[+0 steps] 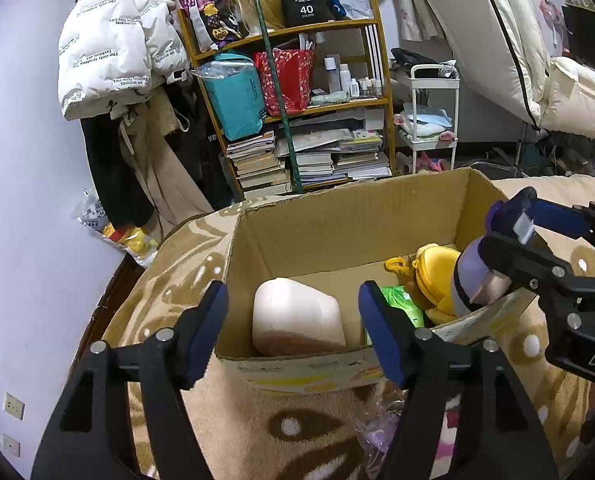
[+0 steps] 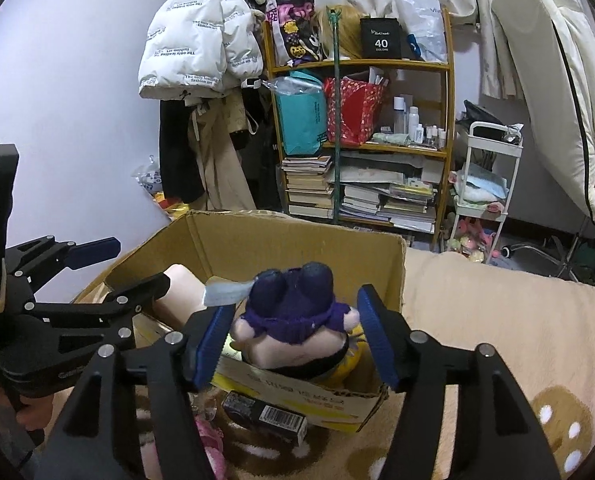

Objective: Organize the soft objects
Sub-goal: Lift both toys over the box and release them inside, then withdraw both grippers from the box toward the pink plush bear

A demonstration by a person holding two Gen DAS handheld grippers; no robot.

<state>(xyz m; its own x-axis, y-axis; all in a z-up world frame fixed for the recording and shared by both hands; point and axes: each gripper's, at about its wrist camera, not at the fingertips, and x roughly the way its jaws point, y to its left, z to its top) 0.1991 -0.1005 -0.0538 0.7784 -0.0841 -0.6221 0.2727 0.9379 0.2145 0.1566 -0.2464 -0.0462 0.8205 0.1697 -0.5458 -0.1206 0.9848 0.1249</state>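
Observation:
An open cardboard box [image 1: 337, 216] sits on a beige patterned blanket. Inside lie a pale pink cushion [image 1: 297, 318], a green soft item [image 1: 401, 300] and a yellow plush [image 1: 437, 276]. My left gripper [image 1: 293, 328] is open and empty at the box's near wall. My right gripper [image 2: 293, 340] is open around a purple-dressed plush doll [image 2: 293, 320], which rests on the yellow plush over the box's near right corner; the fingers stand apart from it. In the left wrist view the right gripper [image 1: 497, 232] and doll [image 1: 477, 280] show at the right. In the right wrist view the box [image 2: 297, 248] fills the middle.
A wooden shelf [image 1: 297, 100] with books and bags stands behind the box. A white cart [image 1: 433, 120] is right of it. White jackets [image 1: 113, 48] hang left. A black barcoded box [image 2: 265, 416] and plastic-wrapped pink items [image 1: 381, 428] lie on the blanket [image 2: 497, 320].

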